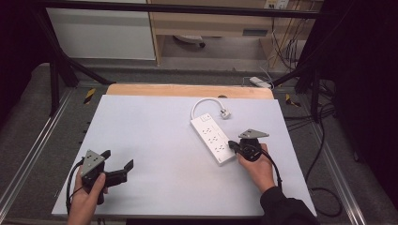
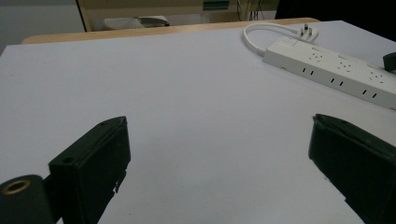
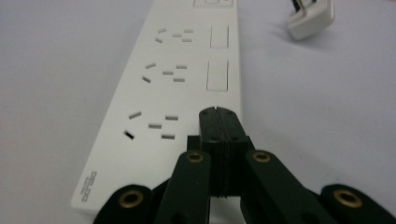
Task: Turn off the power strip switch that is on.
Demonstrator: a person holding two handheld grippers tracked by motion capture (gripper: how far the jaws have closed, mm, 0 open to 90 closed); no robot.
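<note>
A white power strip lies slanted on the pale table, right of the middle, and its short cord curls back to a white plug. My right gripper is shut with nothing between its jaws. In the right gripper view its tips rest over the strip beside the nearest socket, in line with two rocker switches farther along, and they hide what lies under them. The plug lies beyond. My left gripper stands open and empty at the near left, far from the strip.
The table top has a wooden strip along its far edge. Metal frame rails run down both sides. Black cables loop on the floor at the right. A wide stretch of bare table separates the two grippers.
</note>
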